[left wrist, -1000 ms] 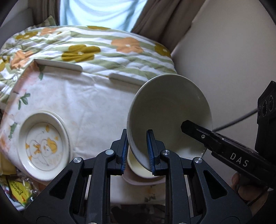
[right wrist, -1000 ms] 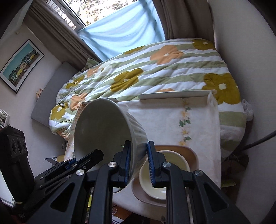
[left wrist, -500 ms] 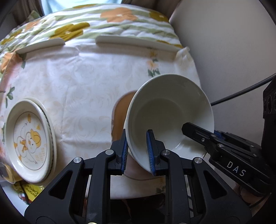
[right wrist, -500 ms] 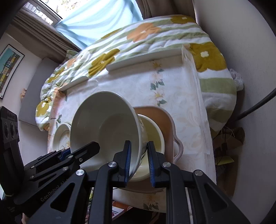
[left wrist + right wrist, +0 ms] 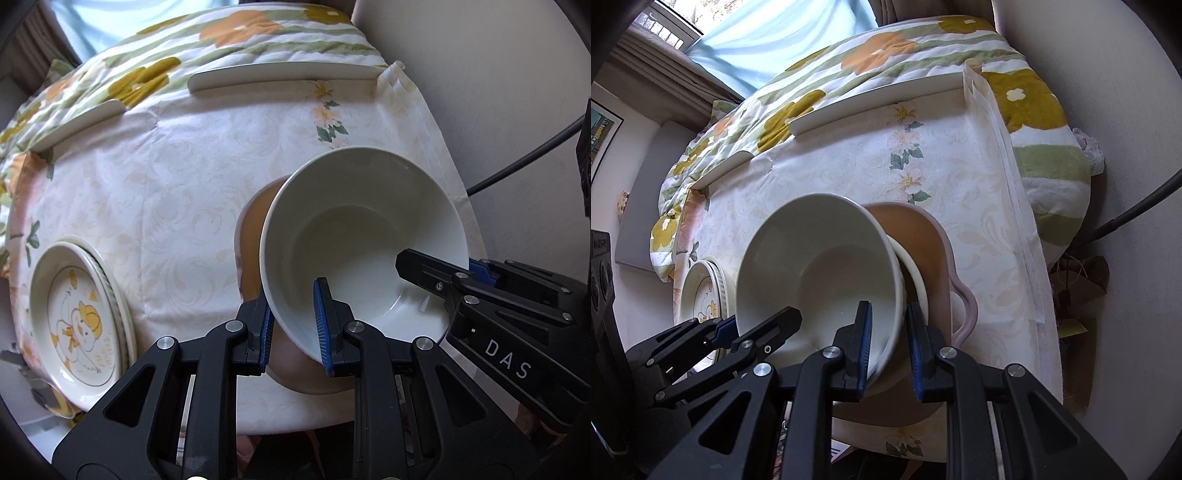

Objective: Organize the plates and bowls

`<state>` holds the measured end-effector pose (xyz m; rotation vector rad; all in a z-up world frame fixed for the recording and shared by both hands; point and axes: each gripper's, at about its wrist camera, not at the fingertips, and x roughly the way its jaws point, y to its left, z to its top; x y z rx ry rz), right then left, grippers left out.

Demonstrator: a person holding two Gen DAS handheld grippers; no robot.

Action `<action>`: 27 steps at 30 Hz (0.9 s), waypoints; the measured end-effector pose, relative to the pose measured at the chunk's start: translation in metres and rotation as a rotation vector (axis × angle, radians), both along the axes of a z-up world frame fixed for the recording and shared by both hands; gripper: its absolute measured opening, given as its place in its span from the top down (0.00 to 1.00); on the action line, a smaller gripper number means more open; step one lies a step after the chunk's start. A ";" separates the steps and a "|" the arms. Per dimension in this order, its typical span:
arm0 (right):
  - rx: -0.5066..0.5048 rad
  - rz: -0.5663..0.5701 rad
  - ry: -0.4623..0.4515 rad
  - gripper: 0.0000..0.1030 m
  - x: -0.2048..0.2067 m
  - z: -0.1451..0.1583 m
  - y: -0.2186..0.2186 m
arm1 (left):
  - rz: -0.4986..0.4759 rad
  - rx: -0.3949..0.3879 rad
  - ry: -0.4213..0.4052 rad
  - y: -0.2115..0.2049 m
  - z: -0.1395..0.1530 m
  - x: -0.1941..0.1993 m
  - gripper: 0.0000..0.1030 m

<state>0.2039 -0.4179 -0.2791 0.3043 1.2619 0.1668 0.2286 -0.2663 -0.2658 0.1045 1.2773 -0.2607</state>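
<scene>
A large white bowl [image 5: 362, 236] [image 5: 820, 266] is held tilted by both grippers on opposite sides of its rim. My left gripper [image 5: 291, 293] [image 5: 757, 319] is shut on the bowl's near wall. My right gripper [image 5: 889, 306] [image 5: 443, 264] is shut on the opposite rim. The bowl hangs just over a brown dish with a pink handle [image 5: 923, 232] [image 5: 255, 229]. Under the big bowl's right side a smaller cream bowl [image 5: 916, 269] shows in that dish; whether the two bowls touch I cannot tell. The left wrist view hides the small bowl.
A stack of plates with a duck picture on top [image 5: 77, 317] [image 5: 705, 291] lies at the table's left. The table [image 5: 166, 177] has a white floral cloth. Flowered bedding [image 5: 886, 48] lies beyond it, with a wall and a black cable [image 5: 524, 162] on the right.
Both grippers have come down with the white bowl and tipped further downward. The bowl has dropped from well above the table to just over the small bowl in the brown dish.
</scene>
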 end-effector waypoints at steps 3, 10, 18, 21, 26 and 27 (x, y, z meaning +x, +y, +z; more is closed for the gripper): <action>-0.011 0.006 -0.007 0.83 -0.002 0.002 0.001 | -0.012 0.028 -0.009 -0.003 -0.001 -0.002 0.83; -0.032 0.029 -0.016 0.83 -0.002 0.003 0.003 | -0.024 0.060 -0.010 -0.006 -0.003 -0.002 0.83; -0.036 0.041 -0.023 0.83 -0.005 0.004 0.003 | -0.027 0.091 -0.007 -0.011 -0.003 -0.005 0.83; -0.033 0.042 -0.025 0.83 -0.006 0.004 0.003 | -0.030 0.114 0.001 -0.014 -0.005 -0.004 0.83; -0.036 0.062 -0.027 0.83 -0.004 0.006 0.002 | -0.039 0.142 0.014 -0.014 -0.009 -0.002 0.83; -0.035 0.063 -0.030 0.83 -0.004 0.006 0.001 | -0.044 0.153 0.019 -0.015 -0.010 -0.002 0.83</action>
